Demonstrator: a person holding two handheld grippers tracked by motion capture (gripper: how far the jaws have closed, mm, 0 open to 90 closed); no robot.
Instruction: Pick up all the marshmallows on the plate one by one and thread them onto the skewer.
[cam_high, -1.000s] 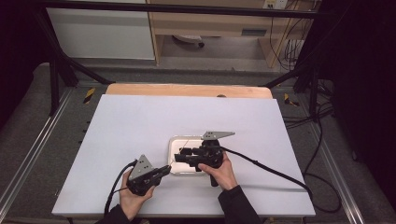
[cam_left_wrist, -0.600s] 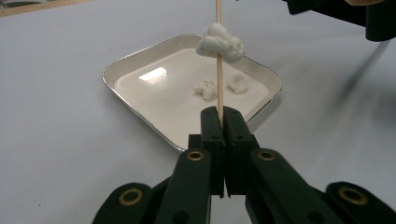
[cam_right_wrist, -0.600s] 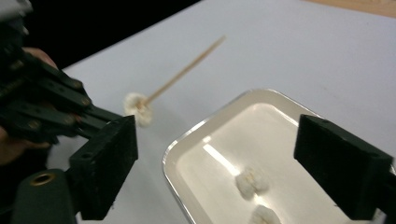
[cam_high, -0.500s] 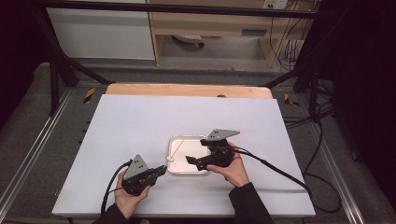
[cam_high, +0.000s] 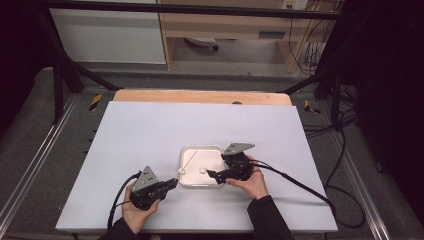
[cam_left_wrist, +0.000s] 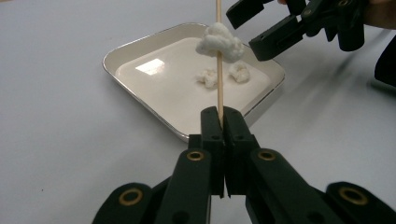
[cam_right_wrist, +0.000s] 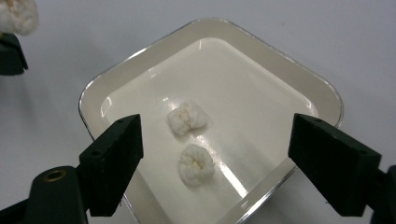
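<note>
Skewering the white pieces from the dish, one on the stick and two left.

The left gripper (cam_left_wrist: 219, 122) was clamped shut on the thin wooden stick (cam_left_wrist: 218, 79), one white piece (cam_left_wrist: 219, 42) already threaded on it; the right gripper (cam_right_wrist: 215, 154) hung wide open over the dish (cam_right_wrist: 299, 88), framing two loose pieces (cam_right_wrist: 196, 164). Best, I'd say, to pinch one piece gently and keep the stick steady. The high view hardly resolved the pieces; the gripper views showed them plainly.
</note>
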